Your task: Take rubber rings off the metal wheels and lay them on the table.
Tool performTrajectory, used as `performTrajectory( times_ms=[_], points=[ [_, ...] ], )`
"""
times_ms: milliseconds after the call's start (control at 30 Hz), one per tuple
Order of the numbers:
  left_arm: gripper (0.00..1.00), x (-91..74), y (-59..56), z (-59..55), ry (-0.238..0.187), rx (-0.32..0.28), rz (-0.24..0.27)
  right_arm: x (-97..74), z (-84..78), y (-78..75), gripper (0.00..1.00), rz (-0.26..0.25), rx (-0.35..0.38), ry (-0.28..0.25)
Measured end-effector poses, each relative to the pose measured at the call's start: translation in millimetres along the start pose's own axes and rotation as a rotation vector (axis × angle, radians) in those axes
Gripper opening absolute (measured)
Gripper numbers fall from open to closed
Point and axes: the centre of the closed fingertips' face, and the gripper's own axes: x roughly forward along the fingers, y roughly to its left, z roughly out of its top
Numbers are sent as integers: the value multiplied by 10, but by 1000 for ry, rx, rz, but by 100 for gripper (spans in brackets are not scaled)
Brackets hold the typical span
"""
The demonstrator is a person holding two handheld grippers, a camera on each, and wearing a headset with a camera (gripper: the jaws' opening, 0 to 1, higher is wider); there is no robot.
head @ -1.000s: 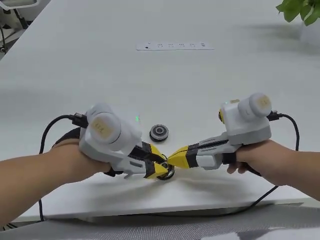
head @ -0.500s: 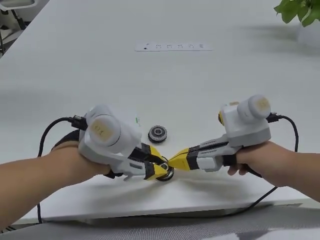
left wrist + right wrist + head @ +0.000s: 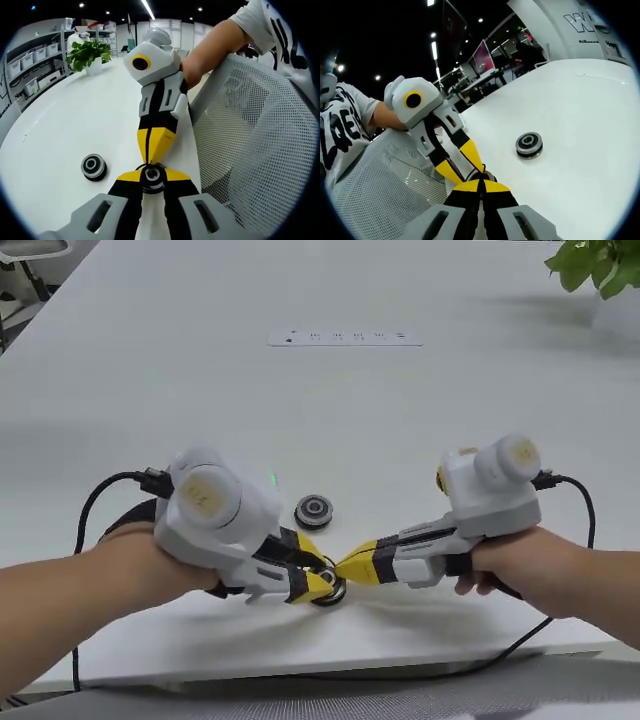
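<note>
1 small metal wheel (image 3: 152, 176) sits near the front edge of the white table (image 3: 400, 410). The left gripper (image 3: 318, 584) squeezes it between its 2 jaws. The right gripper (image 3: 342, 566) has its jaws pressed together, tip touching the wheel's black rubber ring (image 3: 152, 189). It is hard to tell if it pinches the ring. A 2nd wheel (image 3: 313, 510) lies near, free.

metal wheels (image 3: 94, 166) (image 3: 152, 178): 2 | left claw (image 3: 322, 582) + right claw (image 3: 481, 184): 2 | power strip (image 3: 344, 338): 1 | plant (image 3: 590, 265): 1
</note>
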Motion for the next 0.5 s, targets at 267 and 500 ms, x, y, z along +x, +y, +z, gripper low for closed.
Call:
performTrajectory(
  times_ms=[267,500],
  points=[
    [13,-87,3,48,-20,-30,1,0,15,20,0,6,2,-6],
    [17,-159,-15,67,-24,-31,7,-8,25,40,0,13,-2,-9]
  ],
)
